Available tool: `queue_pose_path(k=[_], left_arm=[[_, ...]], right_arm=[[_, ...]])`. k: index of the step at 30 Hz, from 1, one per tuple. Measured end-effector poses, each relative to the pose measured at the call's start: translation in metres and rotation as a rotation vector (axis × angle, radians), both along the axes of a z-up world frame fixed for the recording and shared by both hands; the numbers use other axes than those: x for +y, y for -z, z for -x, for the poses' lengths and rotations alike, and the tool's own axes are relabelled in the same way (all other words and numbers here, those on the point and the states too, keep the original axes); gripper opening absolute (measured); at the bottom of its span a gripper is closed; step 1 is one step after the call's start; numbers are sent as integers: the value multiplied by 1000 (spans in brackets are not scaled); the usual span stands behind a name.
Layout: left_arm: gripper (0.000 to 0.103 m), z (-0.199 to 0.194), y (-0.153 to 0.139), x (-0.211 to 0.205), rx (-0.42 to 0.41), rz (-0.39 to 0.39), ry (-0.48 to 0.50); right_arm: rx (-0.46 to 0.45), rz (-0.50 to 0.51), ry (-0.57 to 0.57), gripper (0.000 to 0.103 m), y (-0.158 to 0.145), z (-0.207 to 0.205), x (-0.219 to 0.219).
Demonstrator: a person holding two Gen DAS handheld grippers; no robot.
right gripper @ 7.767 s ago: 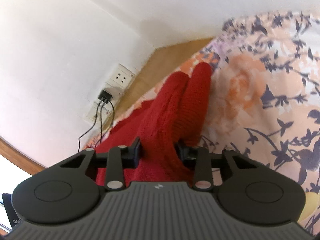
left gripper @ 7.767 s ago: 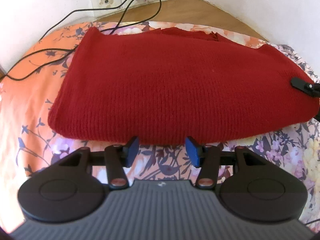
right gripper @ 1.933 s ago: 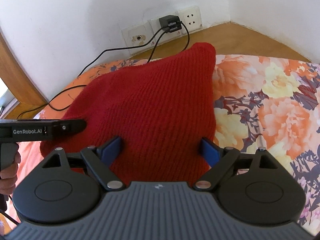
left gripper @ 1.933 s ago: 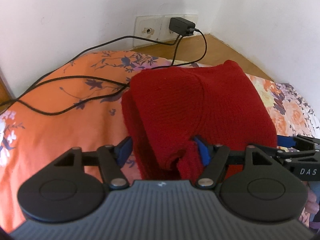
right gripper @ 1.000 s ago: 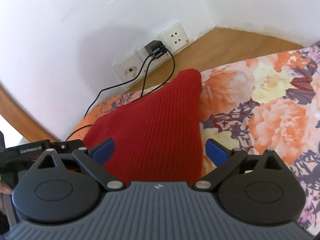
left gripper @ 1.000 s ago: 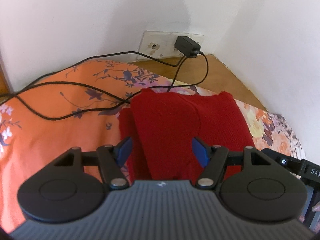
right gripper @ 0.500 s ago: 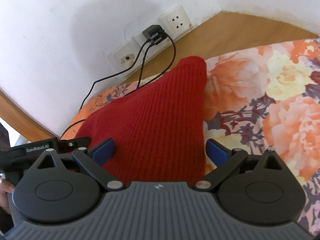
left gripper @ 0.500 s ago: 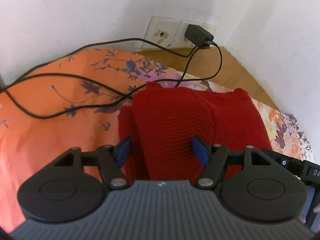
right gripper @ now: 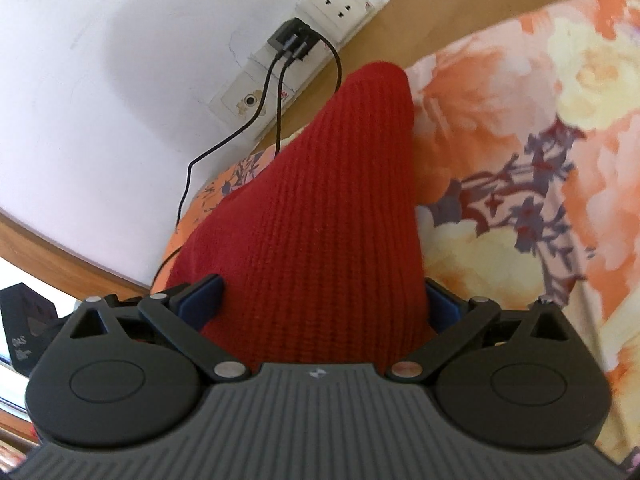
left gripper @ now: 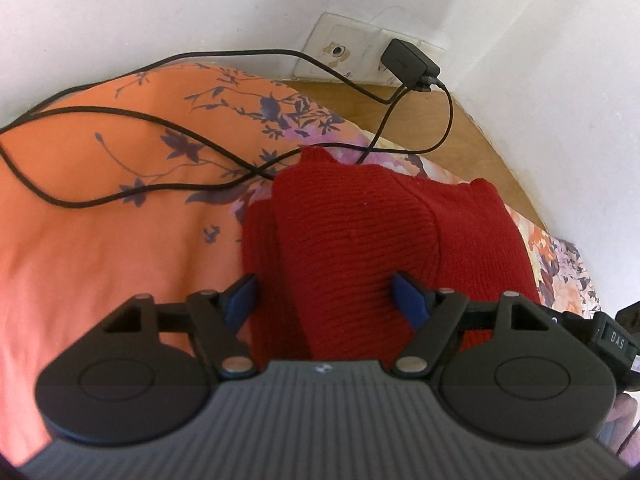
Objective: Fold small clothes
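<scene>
A red knitted garment [left gripper: 360,240] lies folded into a thick bundle on the floral bedsheet [left gripper: 100,200]. My left gripper [left gripper: 324,298] is open, its blue pads [left gripper: 240,296] straddling the bundle's near end. In the right wrist view the same garment [right gripper: 320,208] tapers away toward the wall. My right gripper [right gripper: 320,300] is open wide, one pad on each side of the knit. Neither gripper pinches the fabric. Black casing of the right tool [left gripper: 612,340] shows at the left view's right edge.
Black cables [left gripper: 160,120] trail over the sheet to a charger [left gripper: 408,60] plugged into wall sockets [right gripper: 340,0]. A wooden bed edge [left gripper: 472,140] runs along the white corner walls. The sheet [right gripper: 540,160] stretches to the right of the garment.
The garment, spread flat 7.8 s ago, is now a folded bundle. Over the last second both grippers stayed open and came closer over it.
</scene>
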State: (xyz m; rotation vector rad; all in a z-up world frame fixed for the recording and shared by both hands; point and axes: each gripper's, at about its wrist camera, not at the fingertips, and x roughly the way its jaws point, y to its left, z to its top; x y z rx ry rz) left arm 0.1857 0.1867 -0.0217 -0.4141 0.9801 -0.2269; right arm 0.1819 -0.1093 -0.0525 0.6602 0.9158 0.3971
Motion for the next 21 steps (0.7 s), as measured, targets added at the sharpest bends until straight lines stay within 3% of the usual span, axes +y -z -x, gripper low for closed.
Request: queue_pose_path(k=[7,11,15,17,21], left_arm=[[80,-1,11,3,17,106,-13],[77,0,12,1,10,119,-8],[61,2,11,-1,-14,123,7],[53,4,8,-2,-35,113,18],[41,9,2,0,-69,115,29]], right_arm=[[4,-24,-13,103,3,0,0],[-2,-25,-18,100,3,0,0],[-20,-32,-13,87,3,2,-2],[-44,-34,0,74,-1,8,-5],[-91,-44,3,66,-17,19,-5]])
